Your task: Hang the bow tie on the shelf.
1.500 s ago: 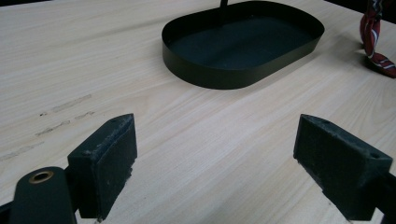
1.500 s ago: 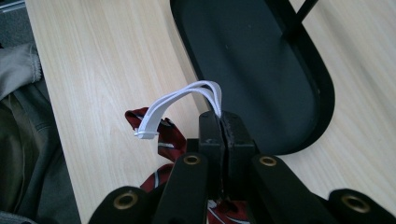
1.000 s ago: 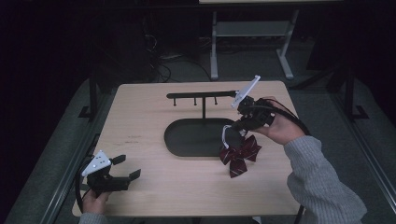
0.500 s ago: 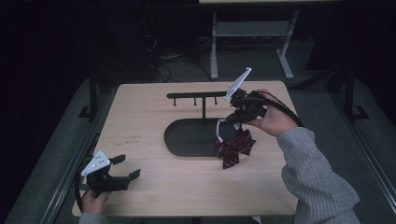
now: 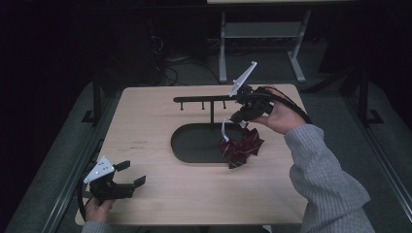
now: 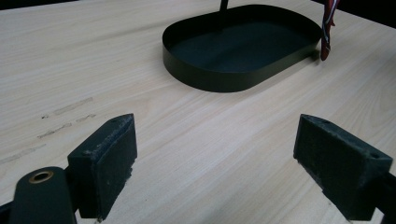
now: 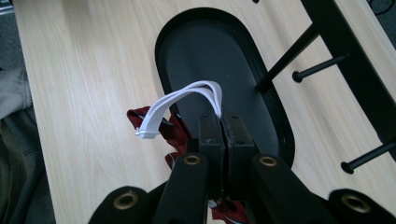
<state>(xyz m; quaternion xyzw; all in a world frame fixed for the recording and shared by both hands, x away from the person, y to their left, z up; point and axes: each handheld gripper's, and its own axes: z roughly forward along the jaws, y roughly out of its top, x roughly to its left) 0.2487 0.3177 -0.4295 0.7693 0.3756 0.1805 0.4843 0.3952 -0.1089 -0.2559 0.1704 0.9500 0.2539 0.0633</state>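
Two claws over a pale wooden worktop (image 5: pixel 160 194). High view: right claw (image 5: pixel 236 118) pressed together on the white loop (image 5: pixel 224 128) of a dark red ornament (image 5: pixel 241 147) hanging at the right edge of the black oval tray (image 5: pixel 194 143), below the peg rack (image 5: pixel 204 99); left claw (image 5: pixel 132 174) spread, near corner. Left gripper view: spread pads (image 6: pixel 109 161), tray ahead. Right gripper view: pinched white loop (image 7: pixel 187 100), ornament beneath.

Left gripper (image 5: pixel 130 176): low at the near left corner of the worktop (image 5: pixel 145 107), held from below by the left hand (image 5: pixel 97 209), fingers (image 6: pixel 105 161) spread wide apart, nothing between them. Right gripper (image 5: pixel 236 118): raised, tilted downward, right hand (image 5: pixel 279 116) wrapped around it, grey sleeve (image 5: pixel 325 179) behind, fingers (image 7: pixel 212 135) pressed together.
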